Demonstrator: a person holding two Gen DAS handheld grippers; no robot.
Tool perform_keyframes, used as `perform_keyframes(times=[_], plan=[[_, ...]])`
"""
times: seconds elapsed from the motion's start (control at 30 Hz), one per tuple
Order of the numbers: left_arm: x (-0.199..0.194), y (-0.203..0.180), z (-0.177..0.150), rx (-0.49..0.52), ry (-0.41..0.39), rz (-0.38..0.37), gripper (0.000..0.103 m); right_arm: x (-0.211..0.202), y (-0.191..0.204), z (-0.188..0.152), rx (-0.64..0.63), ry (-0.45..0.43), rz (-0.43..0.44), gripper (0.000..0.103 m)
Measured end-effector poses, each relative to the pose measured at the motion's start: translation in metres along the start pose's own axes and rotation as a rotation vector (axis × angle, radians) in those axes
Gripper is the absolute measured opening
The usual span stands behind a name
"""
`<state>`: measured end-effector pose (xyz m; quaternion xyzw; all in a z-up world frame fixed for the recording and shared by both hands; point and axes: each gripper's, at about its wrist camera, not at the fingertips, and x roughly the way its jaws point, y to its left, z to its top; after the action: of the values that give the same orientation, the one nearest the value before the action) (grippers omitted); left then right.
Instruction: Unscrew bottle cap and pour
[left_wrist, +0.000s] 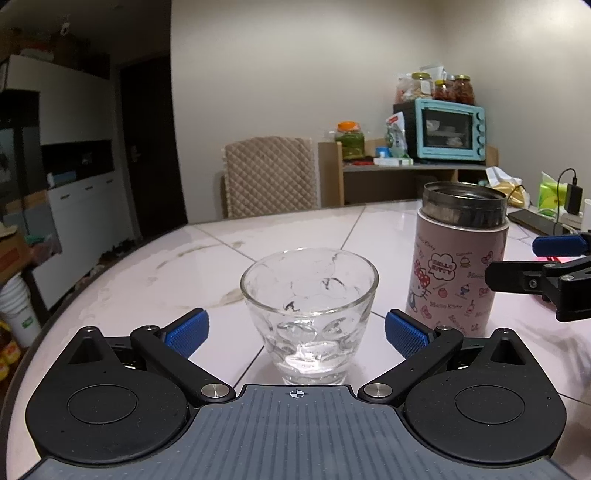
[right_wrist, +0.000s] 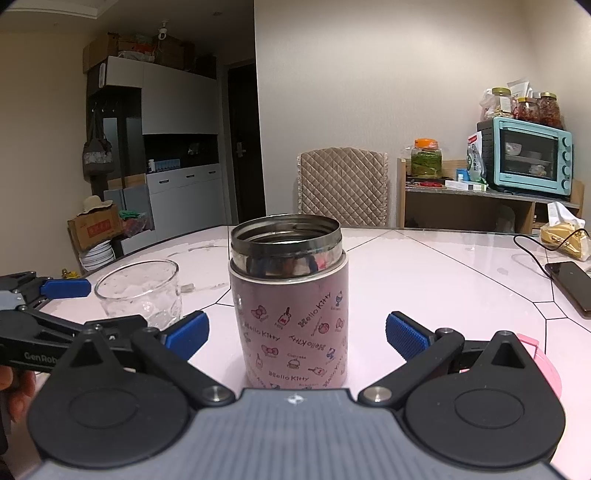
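The pink bottle (right_wrist: 290, 302) stands upright on the table (right_wrist: 443, 280) with its cap off, and the pink cap (right_wrist: 543, 365) lies near it on the right. The right gripper (right_wrist: 295, 332) is wide open around the bottle, not touching it. The left gripper (left_wrist: 295, 332) is wide open around the glass (left_wrist: 309, 314), holding nothing.

Pink Hello Kitty bottle (right_wrist: 291, 314) upright on table, cap off, steel threaded mouth open. Clear dimpled glass (left_wrist: 309, 317) upright just beside bottle, not touching.
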<state>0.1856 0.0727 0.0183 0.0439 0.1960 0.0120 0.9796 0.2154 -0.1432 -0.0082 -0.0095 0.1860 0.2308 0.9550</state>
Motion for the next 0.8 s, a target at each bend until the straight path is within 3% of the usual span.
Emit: perform_keyframes(times=[0.8], plan=[[-0.035, -0.011, -0.003, -0.008, -0.022, 0.001, 0.103, -0.030, -0.001, -0.008, 0.014, -0.007, -0.002, 0.103]])
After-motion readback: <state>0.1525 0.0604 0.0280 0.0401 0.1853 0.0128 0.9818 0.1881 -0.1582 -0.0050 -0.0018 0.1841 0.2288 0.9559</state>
